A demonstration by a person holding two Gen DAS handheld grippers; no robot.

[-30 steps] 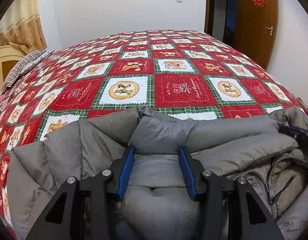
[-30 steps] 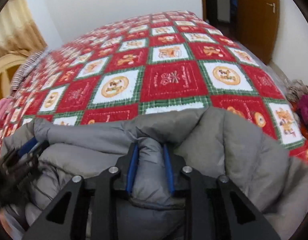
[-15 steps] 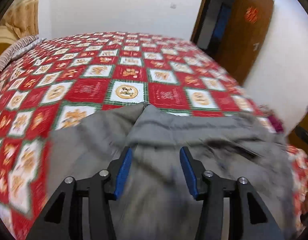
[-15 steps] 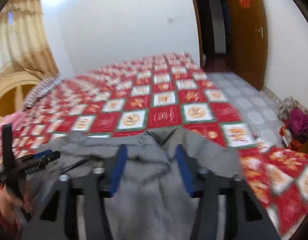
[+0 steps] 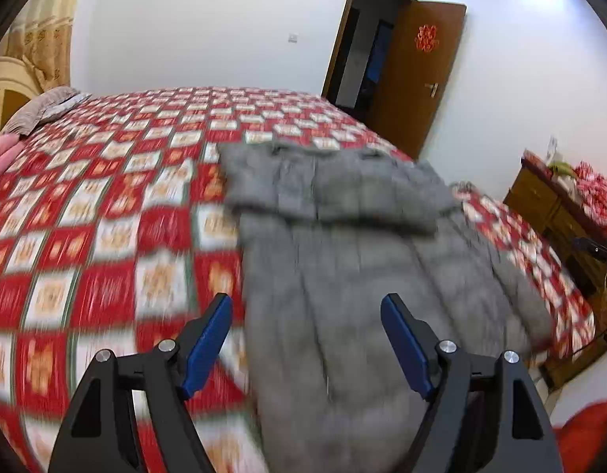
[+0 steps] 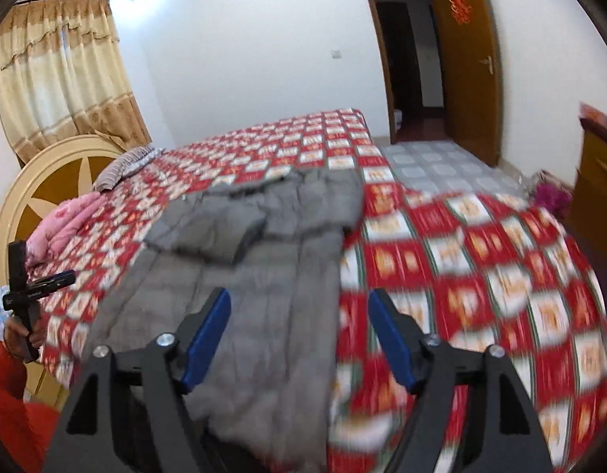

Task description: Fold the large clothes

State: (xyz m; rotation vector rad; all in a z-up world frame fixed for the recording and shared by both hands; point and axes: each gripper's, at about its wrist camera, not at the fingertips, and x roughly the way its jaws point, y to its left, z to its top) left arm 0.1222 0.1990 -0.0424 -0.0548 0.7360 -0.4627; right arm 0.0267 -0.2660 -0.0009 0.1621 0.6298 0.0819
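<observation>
The grey padded coat [image 5: 342,244] is lying lengthwise on the bed, stretched over the red, white and green checked bedspread [image 5: 86,236], with its far end folded back over itself into a thick band across the width. Its quilting lines are smearing into streaks, so seams, zip and pockets are hard to make out, and the near hem is running out of sight under the grippers.

The left gripper [image 5: 305,339] is hovering above the coat's near part, its jaws opening, blue pads spread wide, nothing between them, only the coat and bedspread showing below through the gap. The right gripper [image 6: 299,333] is doing the same from the other side: jaws opening, blue pads apart and empty, hanging over the coat's edge where grey fabric is meeting the bedspread.

In the right wrist view the left gripper is also showing at the left edge, small and dark, a hand [image 6: 23,339] wrapping its handle above a red sleeve [image 6: 11,406], partly cut off by the frame.

Farther out, a striped pillow [image 6: 124,167] and a pink cloth [image 6: 62,220] are sitting by the round headboard [image 6: 47,181]. A brown door [image 5: 417,79] is standing open beyond the bed, the room behind it too dark to read. A wooden cabinet [image 5: 548,205] at the right is blurring, its top clutter indistinct.
</observation>
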